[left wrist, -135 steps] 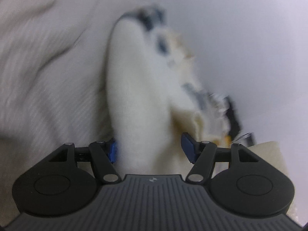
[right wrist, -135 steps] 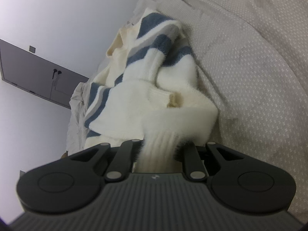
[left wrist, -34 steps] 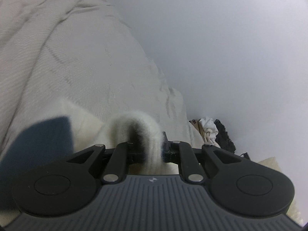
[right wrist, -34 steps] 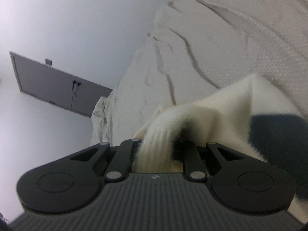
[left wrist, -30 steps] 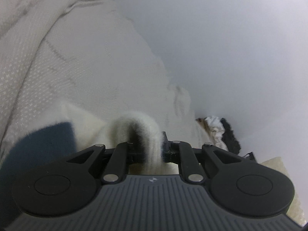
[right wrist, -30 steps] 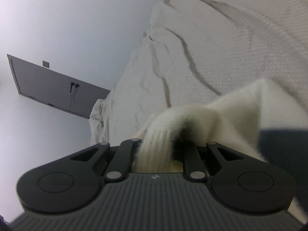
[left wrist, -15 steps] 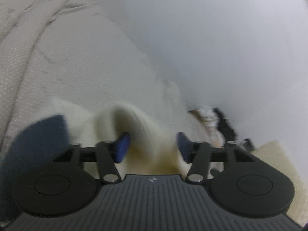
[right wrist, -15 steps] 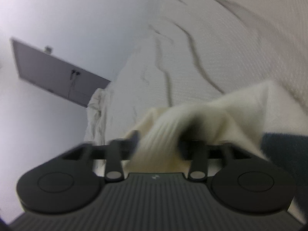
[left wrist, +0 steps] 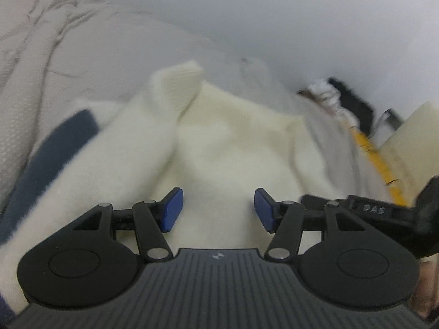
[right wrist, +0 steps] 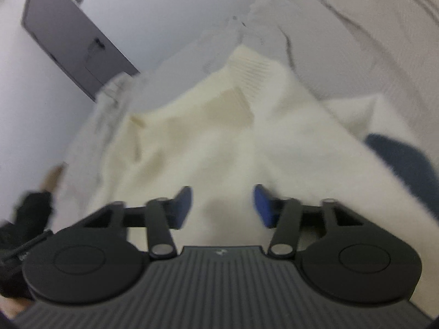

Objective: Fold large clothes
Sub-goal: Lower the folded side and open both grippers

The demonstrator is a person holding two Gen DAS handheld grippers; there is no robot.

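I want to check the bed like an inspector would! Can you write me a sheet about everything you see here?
Surface: beige textured bedspread, wrinkled, covering the bed.
Job's things: fluffy cream knit sweater with a navy stripe lying on the bedspread, ribbed hem at its far end.
Clutter: blurred white and black bundle beyond the bed edge, beside a yellow strip; too blurred to name.
Grippers: left gripper jaws apart over the sweater, nothing pinched. Right gripper jaws closing, not pressing the knit.
Cables: nothing seen.
Surroundings: plain white wall; dark grey door.
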